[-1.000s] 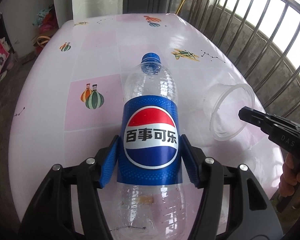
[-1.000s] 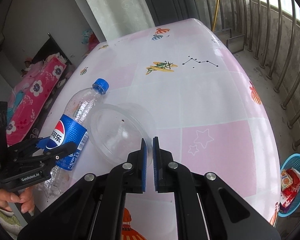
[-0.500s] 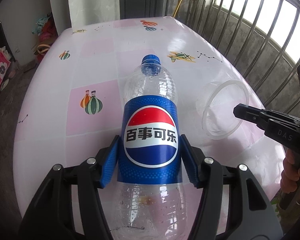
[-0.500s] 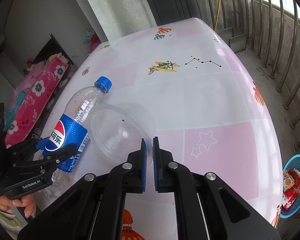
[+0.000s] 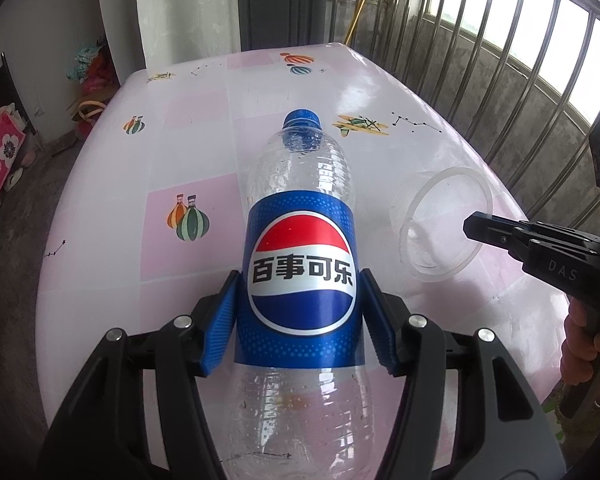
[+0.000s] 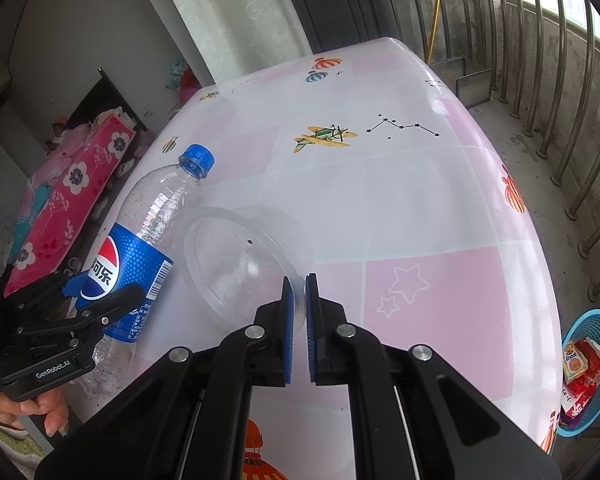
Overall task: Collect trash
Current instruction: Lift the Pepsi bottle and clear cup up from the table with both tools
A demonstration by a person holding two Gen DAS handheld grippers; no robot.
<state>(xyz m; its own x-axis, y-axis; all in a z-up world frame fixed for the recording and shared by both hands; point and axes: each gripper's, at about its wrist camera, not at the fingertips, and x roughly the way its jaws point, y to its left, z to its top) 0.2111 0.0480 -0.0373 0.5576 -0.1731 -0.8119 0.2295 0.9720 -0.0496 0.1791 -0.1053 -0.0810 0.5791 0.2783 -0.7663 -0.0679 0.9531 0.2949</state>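
My left claw [image 5: 300,320] grips an empty cola bottle [image 5: 300,280], its blue pads pressed on both sides of the blue label, the bottle pointing away from me with its blue cap [image 5: 301,120] at the far end. My right claw [image 6: 299,304] is pinched nearly closed on the rim of a clear plastic cup [image 6: 236,264], which lies tipped on its side just right of the bottle, its open mouth turned toward me. Whether the bottle and cup are lifted clear of the table I cannot tell. Beneath and beyond them spreads the table [image 6: 420,208], covered in pink and white squares with small prints of balloons and a plane. Past its right edge, down on the floor, stands a blue basket [image 6: 592,328] holding wrappers, and metal railings [image 5: 500,60] run along the far side.
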